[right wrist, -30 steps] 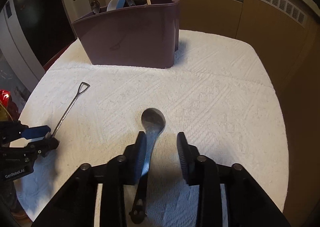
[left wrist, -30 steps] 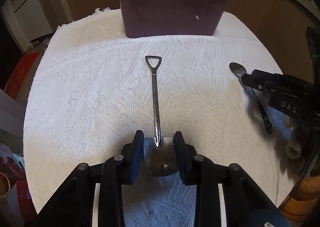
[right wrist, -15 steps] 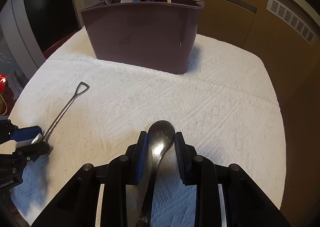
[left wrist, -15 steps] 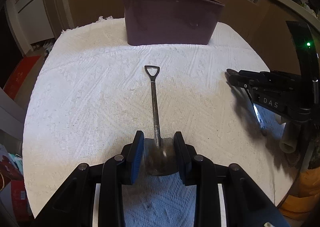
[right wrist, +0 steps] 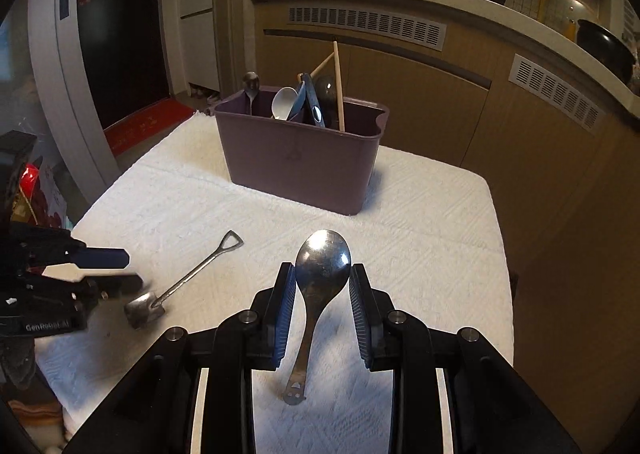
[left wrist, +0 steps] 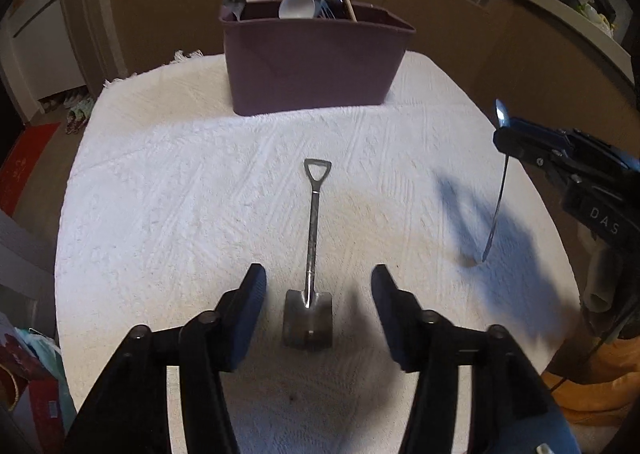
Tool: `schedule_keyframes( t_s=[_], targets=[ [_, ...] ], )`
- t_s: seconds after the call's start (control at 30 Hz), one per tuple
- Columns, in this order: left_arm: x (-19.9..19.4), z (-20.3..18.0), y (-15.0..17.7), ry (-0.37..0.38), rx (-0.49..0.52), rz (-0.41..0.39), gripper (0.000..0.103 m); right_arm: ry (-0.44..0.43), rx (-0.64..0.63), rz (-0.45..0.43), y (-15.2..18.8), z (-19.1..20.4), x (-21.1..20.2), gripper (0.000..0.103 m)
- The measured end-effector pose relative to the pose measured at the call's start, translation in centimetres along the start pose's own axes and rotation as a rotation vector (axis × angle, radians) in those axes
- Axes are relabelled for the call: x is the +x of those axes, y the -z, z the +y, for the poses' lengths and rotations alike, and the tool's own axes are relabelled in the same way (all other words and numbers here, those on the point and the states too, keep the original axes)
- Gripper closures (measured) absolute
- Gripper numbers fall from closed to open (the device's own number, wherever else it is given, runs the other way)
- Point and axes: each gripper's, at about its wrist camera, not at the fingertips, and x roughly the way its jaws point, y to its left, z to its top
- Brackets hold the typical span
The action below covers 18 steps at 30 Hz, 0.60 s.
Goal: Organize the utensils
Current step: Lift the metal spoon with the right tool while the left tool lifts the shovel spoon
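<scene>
Nearest us, our left gripper has just been opening, jaws spread either side of the shovel-shaped spoon, which lies loose on the white cloth. Our right gripper pinches the steel spoon by its bowl, lifted, handle dangling (only the left view shows it seemingly clear of the cloth). Beyond, the purple bin already holds several utensils; two remain.
</scene>
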Motion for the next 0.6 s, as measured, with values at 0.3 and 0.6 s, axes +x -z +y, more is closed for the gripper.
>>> schedule_keyframes(
  t_s=[0.3,0.6],
  targets=[
    [2.6,-0.9,-1.7,-0.064,0.083,0.099,0.05,-0.035,0.008,-0.02,1.4,-0.3,-0.6,0.075],
    [8.1,-1.2,-8.8,-0.085,0.082,0.178,0.067,-0.051,0.046,-0.003,1.9,-1.8,0.5,0.075]
  ],
)
